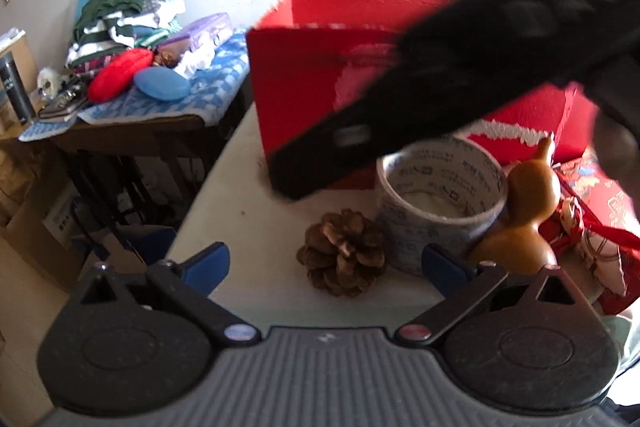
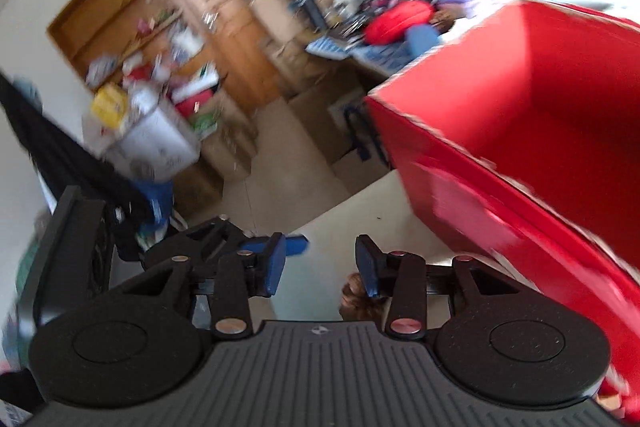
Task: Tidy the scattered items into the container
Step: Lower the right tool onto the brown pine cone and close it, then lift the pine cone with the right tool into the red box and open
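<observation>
Jaws gaping wide on the left gripper over the pine cone, right gripper half-open and empty, swinging blurred beside the red box — a clip could shove it.

Beside the one red box on the tabletop: one pine cone, one tape roll, one gourd, one patterned red packet.
</observation>
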{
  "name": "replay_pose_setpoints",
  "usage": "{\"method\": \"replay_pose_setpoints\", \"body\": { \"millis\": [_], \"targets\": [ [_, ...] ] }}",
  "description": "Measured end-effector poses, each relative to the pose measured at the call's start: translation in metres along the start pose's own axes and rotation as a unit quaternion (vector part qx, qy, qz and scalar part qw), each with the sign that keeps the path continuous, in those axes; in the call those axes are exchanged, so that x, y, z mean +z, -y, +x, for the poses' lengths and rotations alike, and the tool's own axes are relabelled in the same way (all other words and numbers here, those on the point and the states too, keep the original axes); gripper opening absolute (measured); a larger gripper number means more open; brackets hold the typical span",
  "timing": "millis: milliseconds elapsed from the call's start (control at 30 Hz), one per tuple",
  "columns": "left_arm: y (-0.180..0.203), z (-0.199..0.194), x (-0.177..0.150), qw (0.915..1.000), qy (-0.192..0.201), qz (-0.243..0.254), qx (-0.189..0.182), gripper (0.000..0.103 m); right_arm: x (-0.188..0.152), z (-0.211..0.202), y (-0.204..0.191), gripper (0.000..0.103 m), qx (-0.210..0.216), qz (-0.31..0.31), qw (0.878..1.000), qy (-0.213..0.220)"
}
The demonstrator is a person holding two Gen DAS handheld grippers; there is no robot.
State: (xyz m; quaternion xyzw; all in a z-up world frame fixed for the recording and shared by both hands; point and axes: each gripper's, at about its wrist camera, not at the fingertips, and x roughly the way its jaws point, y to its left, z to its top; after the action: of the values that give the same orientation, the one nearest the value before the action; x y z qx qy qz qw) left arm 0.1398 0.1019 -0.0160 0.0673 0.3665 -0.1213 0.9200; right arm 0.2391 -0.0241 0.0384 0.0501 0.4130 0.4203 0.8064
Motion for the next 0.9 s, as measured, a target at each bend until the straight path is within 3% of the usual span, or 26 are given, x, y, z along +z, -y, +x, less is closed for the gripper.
{"method": "replay_pose_setpoints", "body": {
  "millis": [133,167,200,233,333,533,633,900],
  "targets": [
    [-0.003,0.007,-0.006,0.9995,-0.004,-0.027,-0.014,0.098,0.005,0.025,-0.019,0.043,-0.068,-0.059,0.994,-0.058],
    [-0.003,0.009,-0.007,0.9992,-0.007,-0.034,-0.018,0.089,0.005,0.029,-0.023,0.043,-0.087,-0.075,0.991,-0.073],
    [-0.004,0.012,-0.008,0.9988,-0.013,-0.039,-0.024,0.068,0.004,0.034,-0.026,0.043,-0.101,-0.090,0.987,-0.088],
    [-0.004,0.016,-0.009,0.9984,-0.020,-0.044,-0.029,0.059,0.004,0.039,-0.026,0.043,-0.111,-0.103,0.983,-0.105],
    [-0.005,0.020,-0.009,0.9983,-0.013,-0.052,-0.025,0.060,0.002,0.047,-0.024,0.050,-0.132,-0.134,0.972,-0.143],
    [-0.008,0.023,-0.009,0.9970,-0.001,-0.073,-0.025,0.064,0.005,0.056,-0.024,0.051,-0.155,-0.170,0.954,-0.191],
    [-0.008,0.021,-0.011,0.9961,0.005,-0.083,-0.030,0.053,0.006,0.054,-0.019,0.051,-0.147,-0.166,0.957,-0.189],
    [-0.009,0.006,-0.015,0.9921,0.028,-0.115,-0.042,0.053,0.003,0.041,-0.023,0.048,-0.131,-0.131,0.972,-0.142]
  ]
}}
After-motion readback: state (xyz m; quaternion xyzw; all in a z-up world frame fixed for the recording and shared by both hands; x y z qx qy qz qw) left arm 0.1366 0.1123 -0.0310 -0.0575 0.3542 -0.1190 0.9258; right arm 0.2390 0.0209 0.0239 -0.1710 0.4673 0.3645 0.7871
